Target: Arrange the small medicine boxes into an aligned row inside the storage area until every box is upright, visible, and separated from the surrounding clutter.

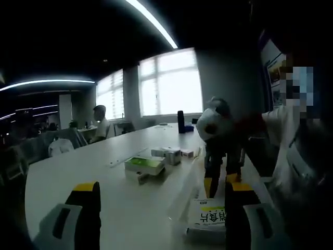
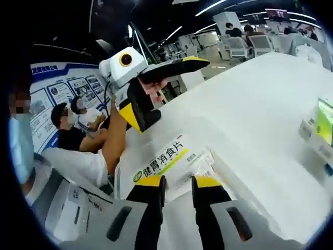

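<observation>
A white medicine box with a green logo and Chinese print (image 2: 169,162) lies flat on the white table, and it also lies near my left gripper's right jaw (image 1: 207,219). My right gripper (image 2: 179,183) is slightly open, its yellow tips at the box's near edge; it points down over the box (image 1: 219,185). My left gripper (image 1: 162,191) is wide open with bare table between its jaws. Held by a hand, it hovers open beyond the box (image 2: 171,91). Farther along the table are a green-topped box (image 1: 144,165) and small white boxes (image 1: 169,154).
A clear thin-walled tray edge (image 2: 244,182) seems to run beside the printed box. A dark bottle (image 1: 180,121) stands far down the table (image 1: 78,166). A green box (image 2: 325,122) sits at the right. People sit beyond the table's edge (image 2: 73,127).
</observation>
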